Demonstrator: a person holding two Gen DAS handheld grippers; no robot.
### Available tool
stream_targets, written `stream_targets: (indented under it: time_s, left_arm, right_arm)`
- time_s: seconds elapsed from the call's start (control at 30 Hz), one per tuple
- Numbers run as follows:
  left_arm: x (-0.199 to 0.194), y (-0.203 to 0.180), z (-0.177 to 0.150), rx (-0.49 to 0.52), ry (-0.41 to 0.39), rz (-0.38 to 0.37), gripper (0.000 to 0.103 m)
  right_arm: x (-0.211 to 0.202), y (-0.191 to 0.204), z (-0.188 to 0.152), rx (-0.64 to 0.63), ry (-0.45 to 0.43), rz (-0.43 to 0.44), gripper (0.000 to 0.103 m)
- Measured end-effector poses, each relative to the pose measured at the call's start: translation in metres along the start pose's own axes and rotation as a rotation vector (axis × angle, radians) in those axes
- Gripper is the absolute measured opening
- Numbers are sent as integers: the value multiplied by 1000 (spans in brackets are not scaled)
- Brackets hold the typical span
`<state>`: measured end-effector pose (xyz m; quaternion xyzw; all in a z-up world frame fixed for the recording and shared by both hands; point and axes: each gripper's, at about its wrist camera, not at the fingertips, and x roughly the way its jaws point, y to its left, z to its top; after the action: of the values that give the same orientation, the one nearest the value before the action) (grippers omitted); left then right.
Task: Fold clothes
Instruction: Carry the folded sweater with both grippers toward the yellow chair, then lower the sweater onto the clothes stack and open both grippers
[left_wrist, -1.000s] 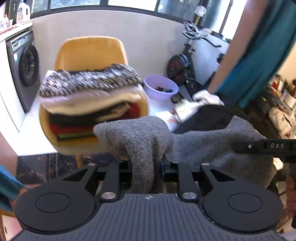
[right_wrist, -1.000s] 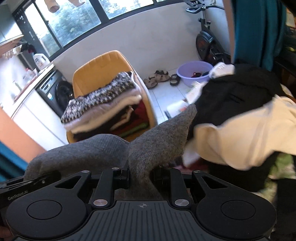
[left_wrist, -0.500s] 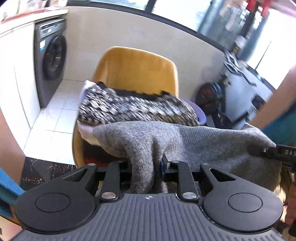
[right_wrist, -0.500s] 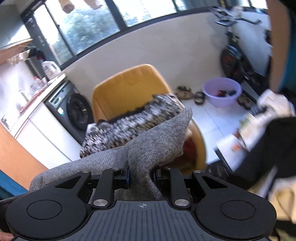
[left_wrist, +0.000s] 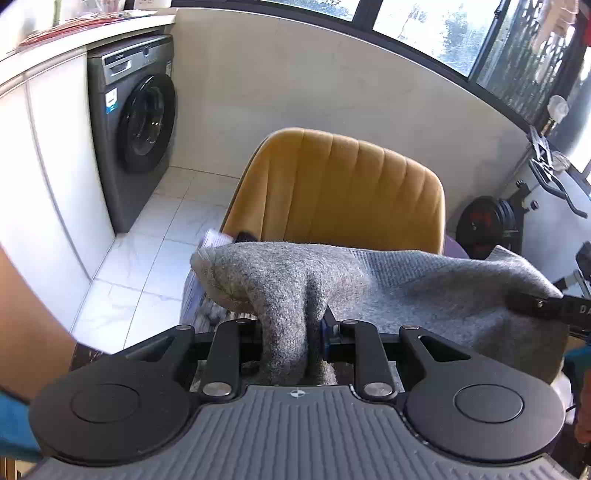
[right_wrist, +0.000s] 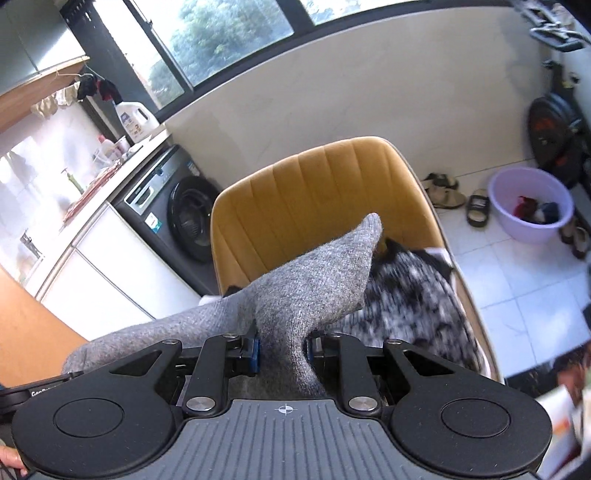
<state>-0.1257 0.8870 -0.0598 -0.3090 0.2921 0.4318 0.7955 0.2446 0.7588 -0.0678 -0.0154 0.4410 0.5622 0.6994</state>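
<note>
A folded grey knit garment (left_wrist: 424, 288) hangs between both grippers. My left gripper (left_wrist: 286, 332) is shut on one bunched end of it. My right gripper (right_wrist: 282, 347) is shut on the other end (right_wrist: 317, 280), which sticks up in a point. The garment is held in front of a mustard-yellow chair (left_wrist: 343, 192) and covers most of the seat. On that seat lies a stack of folded clothes topped by a black-and-white patterned piece (right_wrist: 413, 299); only a sliver of the stack (left_wrist: 212, 240) shows in the left wrist view.
A grey washing machine (left_wrist: 136, 122) and white cabinets (left_wrist: 44, 166) stand left of the chair. A lilac basin (right_wrist: 532, 206) with small items, sandals (right_wrist: 443, 192) and an exercise bike (right_wrist: 554, 133) are on the tiled floor to the right. A low wall and windows lie behind.
Both grippers have carried the grey garment sideways toward the chair, which is now closer and centred. The garment now covers most of the clothes stack. The dark and cream clothes pile has left view.
</note>
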Motion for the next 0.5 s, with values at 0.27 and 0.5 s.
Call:
stream_targets:
  time_s: [0.27,0.5]
  left_arm:
    - [116,-1,39,-6,112,21,33]
    - [191,28,20,-52,314,126,53]
  right_arm:
    - [115,-45,69,-24,91,-20,20]
    - [210,-100,50,16,220,-242,52]
